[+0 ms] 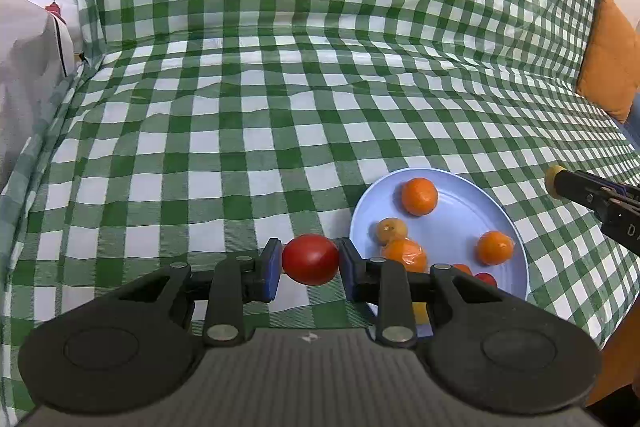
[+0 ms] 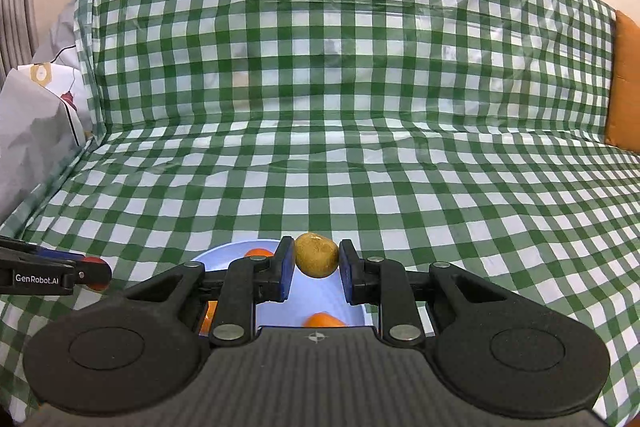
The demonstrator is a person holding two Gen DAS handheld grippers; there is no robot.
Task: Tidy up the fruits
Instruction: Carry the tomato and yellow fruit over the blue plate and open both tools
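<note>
The left gripper squeezes a red tomato between its blue pads, just beside the blue plate. The right gripper pinches a brown-yellow fruit above the same plate. Both seem lifted so the fruits can be sorted. The left view shows the small oranges on the plate. The right view hides most of them behind the gripper.

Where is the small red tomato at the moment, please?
In the left wrist view, the small red tomato is clamped between the blue pads of the left tool, over the green checked cloth just left of the pale blue plate.
</note>
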